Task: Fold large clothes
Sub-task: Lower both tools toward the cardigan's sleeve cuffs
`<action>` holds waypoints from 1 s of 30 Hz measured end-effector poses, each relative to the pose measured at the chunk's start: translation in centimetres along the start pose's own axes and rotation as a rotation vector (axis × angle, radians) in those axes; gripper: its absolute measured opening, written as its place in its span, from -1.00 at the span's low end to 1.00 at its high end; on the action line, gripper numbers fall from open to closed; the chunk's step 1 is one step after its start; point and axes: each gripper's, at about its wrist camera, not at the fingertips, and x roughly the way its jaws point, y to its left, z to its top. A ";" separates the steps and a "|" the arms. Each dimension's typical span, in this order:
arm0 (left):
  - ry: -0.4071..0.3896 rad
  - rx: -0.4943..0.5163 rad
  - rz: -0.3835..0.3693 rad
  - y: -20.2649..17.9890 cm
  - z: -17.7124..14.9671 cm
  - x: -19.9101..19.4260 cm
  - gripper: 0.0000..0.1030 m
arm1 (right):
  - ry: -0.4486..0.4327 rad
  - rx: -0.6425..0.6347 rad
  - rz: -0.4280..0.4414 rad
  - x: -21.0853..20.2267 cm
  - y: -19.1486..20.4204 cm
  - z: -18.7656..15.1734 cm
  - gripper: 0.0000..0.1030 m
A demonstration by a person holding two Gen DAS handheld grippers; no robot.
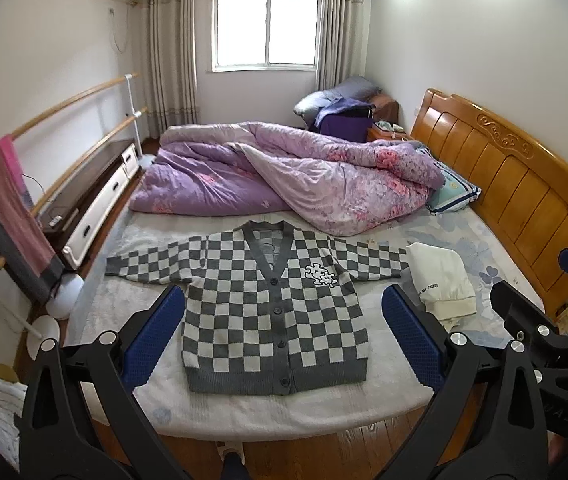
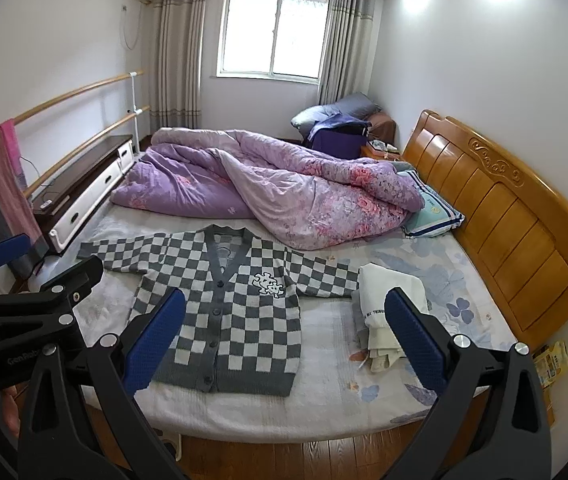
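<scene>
A grey and white checkered cardigan lies flat and buttoned on the bed, both sleeves spread out sideways, hem toward the near edge. My left gripper hovers above the near edge of the bed, open, with the cardigan's body seen between its blue pads. My right gripper is also open and empty, held above the cardigan's right half and a folded white garment. Each gripper shows at the edge of the other's view.
A rumpled purple floral quilt covers the far half of the bed. A wooden headboard runs along the right. A pillow lies by it. A low cabinet, wooden rails with a pink towel and a fan stand at the left. Wood floor lies below.
</scene>
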 end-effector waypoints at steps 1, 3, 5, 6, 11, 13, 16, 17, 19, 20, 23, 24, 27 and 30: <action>0.009 0.004 -0.007 0.8 0.8 1.4 0.91 | 0.007 0.002 -0.005 0.9 0.4 0.3 0.86; 0.035 0.016 -0.015 2.5 2.4 4.1 0.91 | 0.033 0.009 -0.021 3.4 2.0 1.7 0.86; 0.066 0.021 -0.017 4.8 4.1 7.1 0.91 | 0.071 0.020 -0.021 6.2 4.0 3.5 0.86; 0.078 0.019 -0.018 5.7 4.9 8.4 0.91 | 0.082 0.019 -0.022 7.3 4.7 4.1 0.86; 0.161 0.003 -0.048 12.1 8.4 16.0 0.91 | 0.145 0.025 -0.028 14.8 10.0 8.1 0.86; 0.195 0.004 -0.048 14.9 9.3 19.4 0.91 | 0.176 0.014 -0.017 17.9 12.2 9.0 0.86; 0.235 -0.020 -0.029 19.2 9.3 24.2 0.91 | 0.225 -0.022 0.019 23.1 16.0 10.0 0.86; 0.247 -0.038 -0.035 20.8 9.1 25.8 0.91 | 0.242 -0.032 0.035 24.7 17.1 10.2 0.86; 0.280 -0.092 -0.059 24.4 8.3 29.2 0.91 | 0.295 -0.050 0.068 28.4 19.7 10.2 0.86; 0.294 -0.122 -0.071 26.0 7.8 30.7 0.91 | 0.315 -0.054 0.092 30.7 21.1 10.0 0.86; 0.365 -0.259 -0.062 32.4 5.2 36.2 0.91 | 0.376 -0.072 0.117 35.7 24.3 9.0 0.85; 0.384 -0.303 -0.053 34.5 4.1 38.0 0.91 | 0.391 -0.078 0.129 37.6 25.5 8.5 0.85; 0.481 -0.442 -0.025 40.7 0.2 43.1 0.91 | 0.426 -0.107 0.155 42.8 28.5 6.8 0.85; 0.484 -0.664 -0.036 48.3 -4.0 47.5 0.91 | 0.480 -0.094 0.193 47.3 30.1 5.3 0.48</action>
